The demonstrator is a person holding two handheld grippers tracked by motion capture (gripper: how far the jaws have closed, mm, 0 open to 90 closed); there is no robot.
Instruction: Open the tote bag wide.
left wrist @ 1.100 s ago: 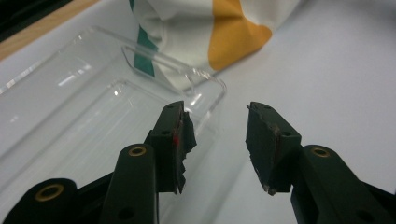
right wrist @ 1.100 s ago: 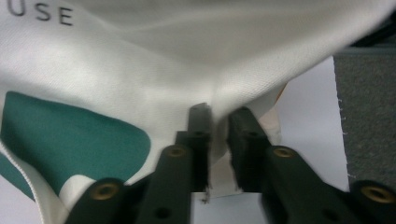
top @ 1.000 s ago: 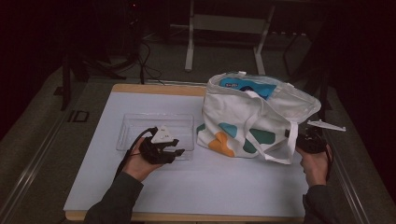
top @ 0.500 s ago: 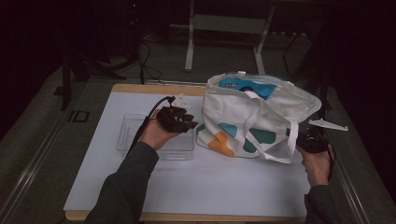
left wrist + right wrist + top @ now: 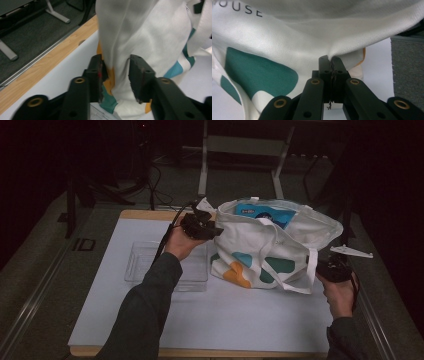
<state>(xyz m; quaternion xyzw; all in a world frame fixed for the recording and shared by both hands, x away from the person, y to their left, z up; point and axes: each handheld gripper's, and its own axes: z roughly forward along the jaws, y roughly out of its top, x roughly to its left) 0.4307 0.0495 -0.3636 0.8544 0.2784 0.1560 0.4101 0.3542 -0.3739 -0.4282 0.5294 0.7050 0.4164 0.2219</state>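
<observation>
High view: the tote bag (image 5: 270, 247) sits on the white mat, just right of the clear tray (image 5: 145, 262). Left gripper view: the left gripper (image 5: 116, 75) has been closing around a bag fold, pads not pressing. Right gripper view: the right gripper (image 5: 332, 65) pinches the bag's fabric

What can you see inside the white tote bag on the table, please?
Through the open mouth of the tote bag, the top of a blue package with white lettering shows. The rest of it, and anything lying deeper, is covered by the cloth.
</observation>
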